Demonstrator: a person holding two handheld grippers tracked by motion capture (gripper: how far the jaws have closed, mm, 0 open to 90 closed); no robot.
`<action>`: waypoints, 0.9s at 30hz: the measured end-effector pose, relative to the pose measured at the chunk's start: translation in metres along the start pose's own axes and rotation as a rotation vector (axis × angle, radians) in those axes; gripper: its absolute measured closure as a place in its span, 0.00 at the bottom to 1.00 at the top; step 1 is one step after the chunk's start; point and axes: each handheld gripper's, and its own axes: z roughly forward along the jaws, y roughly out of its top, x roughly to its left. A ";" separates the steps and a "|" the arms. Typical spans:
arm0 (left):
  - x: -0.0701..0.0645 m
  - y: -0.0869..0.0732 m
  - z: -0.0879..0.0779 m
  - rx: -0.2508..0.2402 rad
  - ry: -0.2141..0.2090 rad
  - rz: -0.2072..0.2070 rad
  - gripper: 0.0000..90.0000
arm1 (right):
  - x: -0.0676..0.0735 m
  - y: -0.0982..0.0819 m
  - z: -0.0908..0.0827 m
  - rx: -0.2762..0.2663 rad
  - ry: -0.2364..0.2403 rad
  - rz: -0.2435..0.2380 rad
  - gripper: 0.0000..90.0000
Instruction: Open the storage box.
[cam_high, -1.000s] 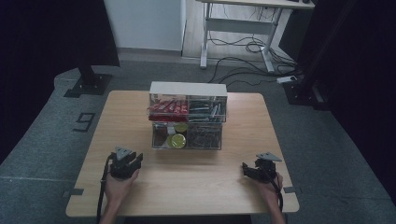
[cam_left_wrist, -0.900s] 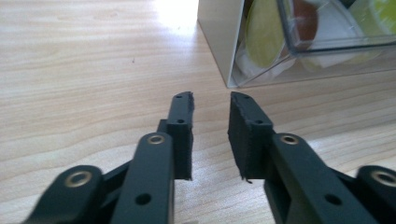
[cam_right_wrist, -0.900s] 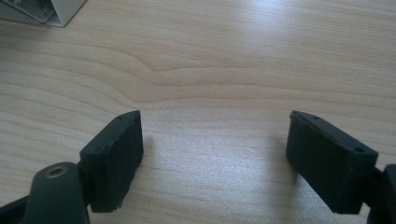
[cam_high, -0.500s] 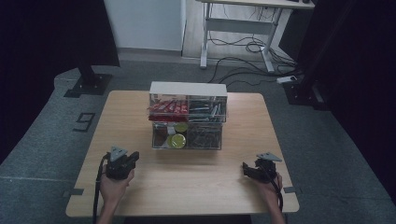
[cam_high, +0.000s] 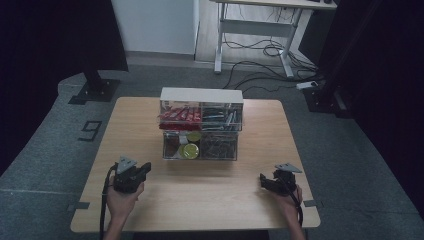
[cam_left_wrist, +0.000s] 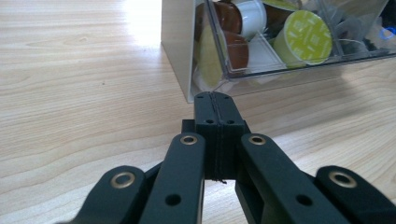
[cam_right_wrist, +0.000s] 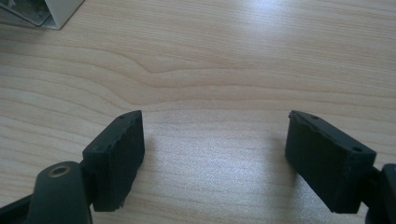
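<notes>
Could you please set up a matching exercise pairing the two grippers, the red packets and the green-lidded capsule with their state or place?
Things:
1. left gripper
2. right gripper
3. red packets
4. green-lidded capsule

States or places:
A. lower clear drawer, left half
B. jaws wide apart over bare table
C. upper clear drawer, left half
D. jaws pressed together, nothing between them

Pairs: 1-D, 2-B, 3-C, 4-A

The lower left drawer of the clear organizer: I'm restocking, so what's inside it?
Through the lower left drawer show coffee capsules with yellow-green, white and brown tops. Those behind and underneath are covered, so their number stays unclear.
</notes>
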 end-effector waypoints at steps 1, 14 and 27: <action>0.000 0.000 0.000 0.000 0.000 0.000 1.00 | 0.000 0.000 0.000 0.000 0.000 0.000 0.22; -0.009 0.018 -0.016 -0.044 -0.017 0.027 1.00 | 0.000 0.000 0.000 -0.001 -0.006 0.003 0.22; -0.022 0.043 -0.027 -0.088 -0.070 0.045 1.00 | 0.000 0.000 0.000 -0.001 -0.006 0.003 0.22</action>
